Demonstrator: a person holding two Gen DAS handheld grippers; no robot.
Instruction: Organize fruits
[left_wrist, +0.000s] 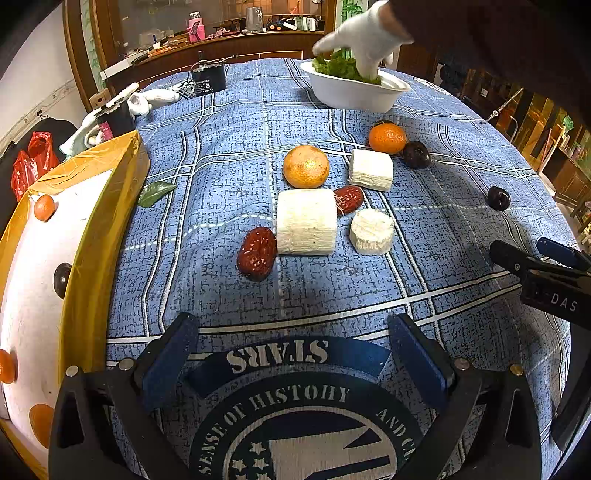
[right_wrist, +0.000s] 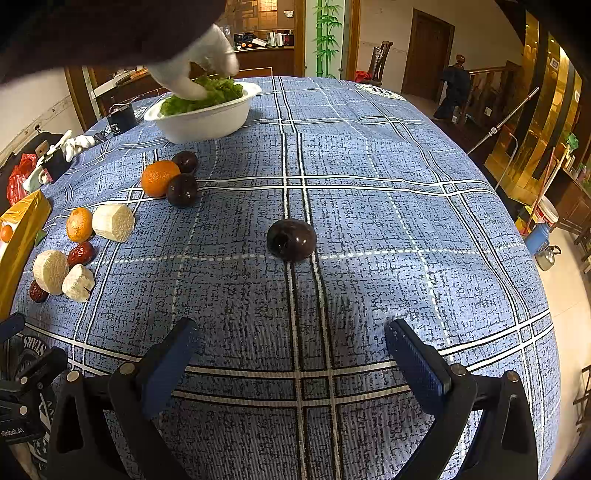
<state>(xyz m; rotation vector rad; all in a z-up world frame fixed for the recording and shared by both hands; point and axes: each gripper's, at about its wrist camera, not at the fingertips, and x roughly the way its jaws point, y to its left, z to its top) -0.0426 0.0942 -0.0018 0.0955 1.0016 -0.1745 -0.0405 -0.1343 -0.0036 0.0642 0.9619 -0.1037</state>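
Note:
Fruit lies scattered on the blue checked tablecloth (left_wrist: 443, 236). In the left wrist view I see two oranges (left_wrist: 306, 166) (left_wrist: 387, 138), two red dates (left_wrist: 257, 253) (left_wrist: 349, 199), two dark plums (left_wrist: 416, 154) (left_wrist: 498, 198) and three white chunks (left_wrist: 306, 220). My left gripper (left_wrist: 295, 350) is open and empty, short of the nearest date. My right gripper (right_wrist: 293, 354) is open too, with a lone dark plum (right_wrist: 291, 239) straight ahead of it and untouched. It also shows at the right edge as the right gripper (left_wrist: 532, 253).
A yellow-rimmed white box (left_wrist: 92, 229) at the left holds small oranges and a dark fruit. At the back, a person's white-gloved hand (left_wrist: 365, 40) reaches into a white bowl (left_wrist: 354, 92) of greens. A green leaf (left_wrist: 155, 192) lies by the box. The table edge curves away on the right.

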